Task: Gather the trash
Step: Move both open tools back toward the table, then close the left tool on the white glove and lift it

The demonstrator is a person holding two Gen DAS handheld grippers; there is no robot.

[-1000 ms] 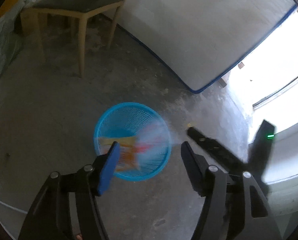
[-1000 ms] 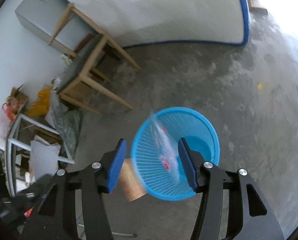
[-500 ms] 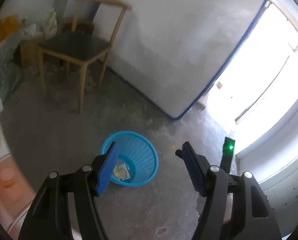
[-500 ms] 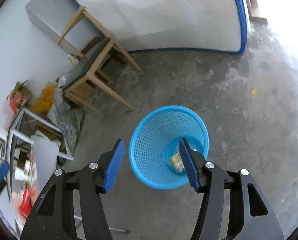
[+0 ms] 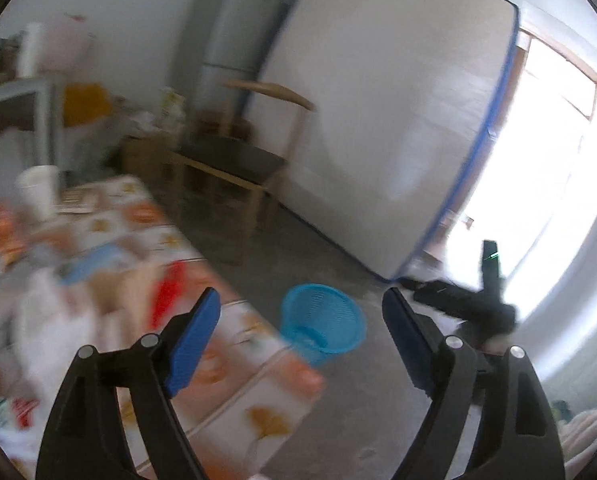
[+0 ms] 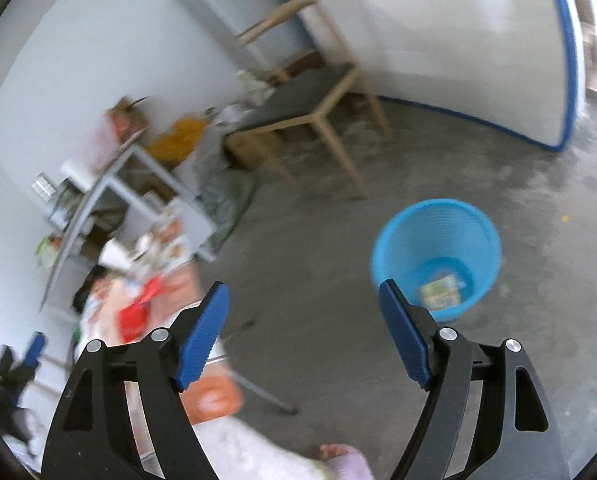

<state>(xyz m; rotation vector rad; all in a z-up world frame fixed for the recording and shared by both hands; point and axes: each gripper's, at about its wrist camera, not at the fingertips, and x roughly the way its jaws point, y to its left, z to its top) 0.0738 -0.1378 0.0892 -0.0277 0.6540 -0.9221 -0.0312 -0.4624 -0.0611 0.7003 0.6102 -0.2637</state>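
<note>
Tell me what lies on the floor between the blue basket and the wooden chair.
Only bare concrete floor. The right wrist view shows the blue basket standing apart from the wooden chair, nothing between them.

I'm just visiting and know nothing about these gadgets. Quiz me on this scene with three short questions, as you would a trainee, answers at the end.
1. True or false: the blue basket stands on the patterned table.
2. What lies in the basket? A) a bottle B) a flat printed packet C) nothing
3. Is anything between the fingers of the right gripper or the left gripper?

Key
1. False; it stands on the concrete floor.
2. B, the packet.
3. No; both are empty, jaws opening.
</note>
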